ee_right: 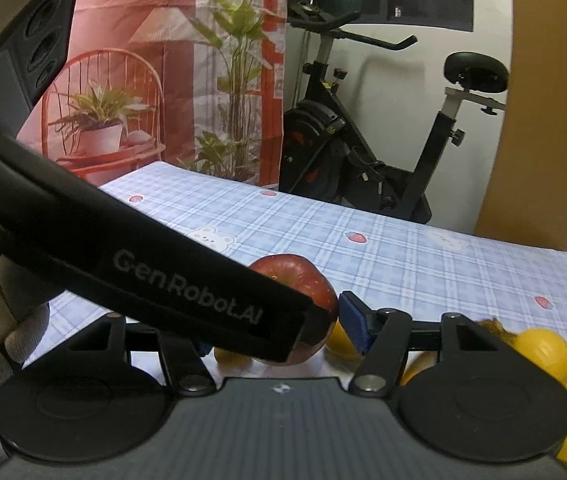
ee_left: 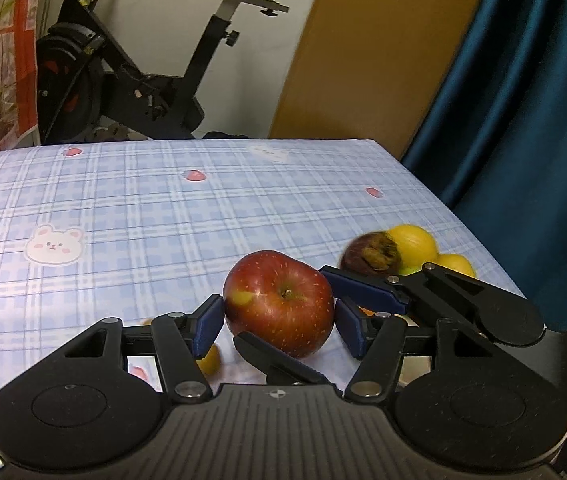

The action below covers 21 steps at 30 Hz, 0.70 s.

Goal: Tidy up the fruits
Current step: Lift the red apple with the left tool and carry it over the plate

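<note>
A red apple [ee_left: 279,304] sits between the blue pads of my left gripper [ee_left: 279,322], which is closed on it just above the checked tablecloth [ee_left: 163,208]. My right gripper [ee_right: 271,332] is beside it, its fingers around the same apple [ee_right: 307,280]; its blue right pad [ee_right: 353,320] touches the apple and its left pad is hidden by the left gripper's body [ee_right: 187,292]. In the left wrist view, the right gripper's fingers [ee_left: 363,292] cross in from the right. A dark mangosteen [ee_left: 371,254] and yellow lemons [ee_left: 413,244] lie at the right.
More yellow fruit [ee_right: 543,348] lies under the right gripper at the table's right edge, and a small yellow fruit [ee_left: 209,360] lies below the left pad. An exercise bike [ee_left: 123,80] stands behind the table. A blue curtain [ee_left: 523,120] hangs at the right.
</note>
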Tool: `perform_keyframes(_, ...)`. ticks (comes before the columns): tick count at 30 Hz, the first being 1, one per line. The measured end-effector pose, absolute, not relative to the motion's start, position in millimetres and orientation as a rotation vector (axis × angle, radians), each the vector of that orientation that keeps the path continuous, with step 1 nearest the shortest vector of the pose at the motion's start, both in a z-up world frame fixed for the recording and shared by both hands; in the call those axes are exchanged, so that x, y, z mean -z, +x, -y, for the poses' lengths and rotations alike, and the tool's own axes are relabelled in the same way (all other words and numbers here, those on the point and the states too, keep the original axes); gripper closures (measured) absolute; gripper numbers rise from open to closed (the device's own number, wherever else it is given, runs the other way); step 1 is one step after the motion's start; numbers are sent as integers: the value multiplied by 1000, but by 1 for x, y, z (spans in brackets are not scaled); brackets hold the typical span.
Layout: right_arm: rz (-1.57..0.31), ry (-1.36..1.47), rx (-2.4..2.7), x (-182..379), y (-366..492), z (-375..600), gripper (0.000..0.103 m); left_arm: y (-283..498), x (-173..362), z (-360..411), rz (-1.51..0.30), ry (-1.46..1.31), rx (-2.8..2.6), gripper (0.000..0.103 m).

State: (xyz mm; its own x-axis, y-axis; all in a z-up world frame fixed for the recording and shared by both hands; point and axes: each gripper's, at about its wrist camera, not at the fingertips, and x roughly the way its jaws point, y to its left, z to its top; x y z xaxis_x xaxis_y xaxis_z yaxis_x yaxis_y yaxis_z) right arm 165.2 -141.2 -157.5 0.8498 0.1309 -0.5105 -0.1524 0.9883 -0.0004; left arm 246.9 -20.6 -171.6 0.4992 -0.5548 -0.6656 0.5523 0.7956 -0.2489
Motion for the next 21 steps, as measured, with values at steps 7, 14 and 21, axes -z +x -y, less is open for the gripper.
perform_keyframes(7,-508,36,-109,152,131,166,41,221,165,48,-812,45,688,39)
perform_keyframes(14,-490,75,-64,150,105,195,44,202,168,84,-837,83,701,39)
perform_keyframes(21,-482,122,-18,155,90,221,48,203,182,118,-884,121,711,39)
